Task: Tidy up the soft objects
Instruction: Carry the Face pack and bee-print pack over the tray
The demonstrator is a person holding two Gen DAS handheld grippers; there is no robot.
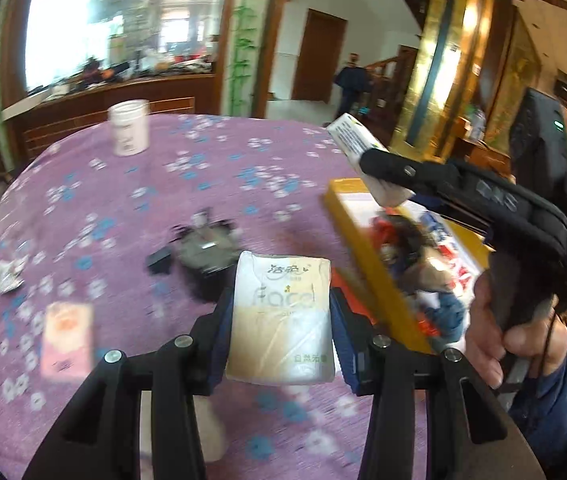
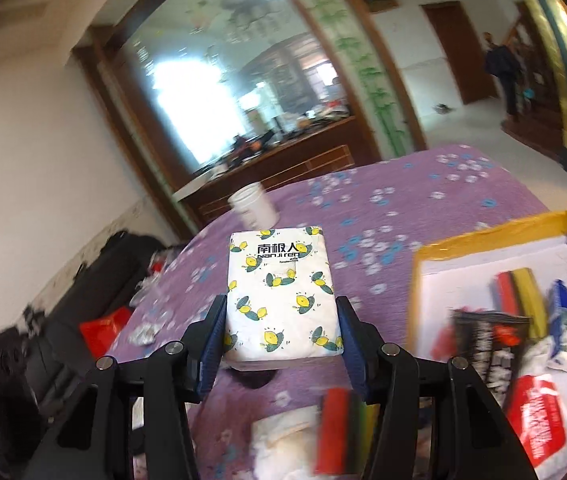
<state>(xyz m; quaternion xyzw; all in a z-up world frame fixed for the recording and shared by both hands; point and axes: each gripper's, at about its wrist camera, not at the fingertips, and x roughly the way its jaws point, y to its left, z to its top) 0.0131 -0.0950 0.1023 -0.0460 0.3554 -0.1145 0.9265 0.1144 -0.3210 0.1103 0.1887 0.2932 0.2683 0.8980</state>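
Observation:
My left gripper (image 1: 281, 312) is shut on a cream "Face" tissue pack (image 1: 281, 316), held above the purple flowered tablecloth (image 1: 143, 200). My right gripper (image 2: 281, 320) is shut on a white lemon-print tissue pack (image 2: 281, 296); that gripper also shows in the left wrist view (image 1: 379, 178), holding its pack (image 1: 353, 138) over the yellow-rimmed box (image 1: 367, 264). The box (image 2: 483, 232) holds several soft items: sponges, bags and packets. It lies right of both grippers.
A white jar (image 1: 128, 128) stands at the table's far side, also in the right wrist view (image 2: 253, 204). A grey-black object (image 1: 203, 248), a pink pack (image 1: 68, 338) and a crumpled wrapper (image 1: 3, 276) lie on the cloth. A red-yellow sponge (image 2: 345, 428) and white cloth (image 2: 283, 440) lie below my right gripper.

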